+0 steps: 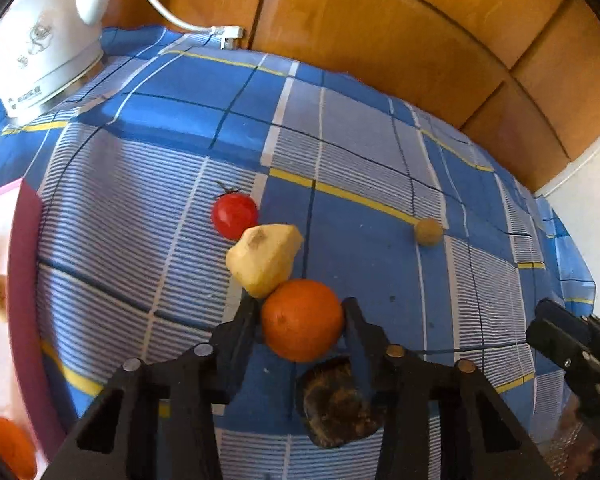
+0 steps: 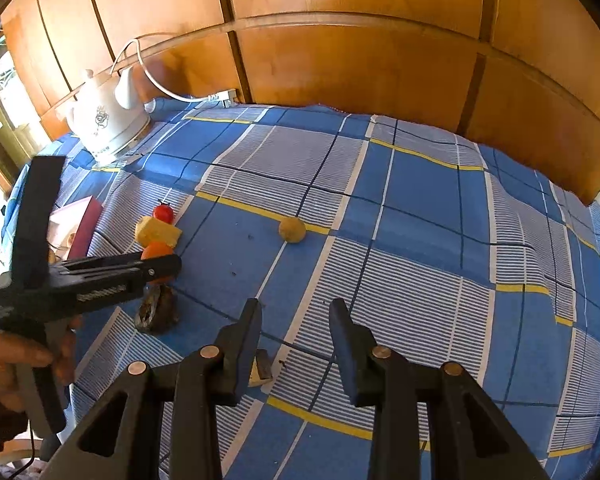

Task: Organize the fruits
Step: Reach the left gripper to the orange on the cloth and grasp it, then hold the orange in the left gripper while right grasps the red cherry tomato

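kettle (image 1: pixel 40 60) cropped by frame edge, dark fruit (image 1: pixel 340 404) half hidden behind claw finger, box contents blurred

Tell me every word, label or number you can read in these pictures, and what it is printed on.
Nothing can be read for certain.
White kettle: a grey emblem on its side and a dark line of print near the base, both too blurred to read.
Left gripper: a pale line of lettering along its black body, too small and blurred to read.
Checked cloth, fruit and wooden panels: no print.
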A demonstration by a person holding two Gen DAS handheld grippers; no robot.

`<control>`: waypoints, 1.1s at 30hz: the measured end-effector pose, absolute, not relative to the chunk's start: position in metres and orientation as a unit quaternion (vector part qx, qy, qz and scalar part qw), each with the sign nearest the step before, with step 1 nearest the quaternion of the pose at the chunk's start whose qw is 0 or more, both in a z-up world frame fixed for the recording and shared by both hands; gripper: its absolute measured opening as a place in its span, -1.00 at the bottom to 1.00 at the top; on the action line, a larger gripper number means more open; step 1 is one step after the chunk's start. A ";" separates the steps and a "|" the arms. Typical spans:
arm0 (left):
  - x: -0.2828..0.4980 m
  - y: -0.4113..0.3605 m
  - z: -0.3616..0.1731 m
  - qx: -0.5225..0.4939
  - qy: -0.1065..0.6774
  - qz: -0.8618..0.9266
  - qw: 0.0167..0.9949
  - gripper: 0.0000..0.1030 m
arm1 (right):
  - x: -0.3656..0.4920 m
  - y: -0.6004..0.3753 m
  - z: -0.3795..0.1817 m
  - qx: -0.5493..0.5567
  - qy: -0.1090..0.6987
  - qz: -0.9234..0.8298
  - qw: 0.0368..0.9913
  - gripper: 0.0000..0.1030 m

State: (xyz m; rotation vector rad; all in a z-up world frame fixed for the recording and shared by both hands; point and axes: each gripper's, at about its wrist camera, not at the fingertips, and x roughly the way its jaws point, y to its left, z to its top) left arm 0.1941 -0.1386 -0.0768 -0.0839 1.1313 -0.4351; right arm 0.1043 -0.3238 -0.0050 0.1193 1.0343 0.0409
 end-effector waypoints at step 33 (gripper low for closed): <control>0.060 -0.103 -0.076 0.063 0.462 -0.270 0.843 -0.23 | 0.111 -0.305 -0.016 0.125 0.506 0.098 0.848 -0.32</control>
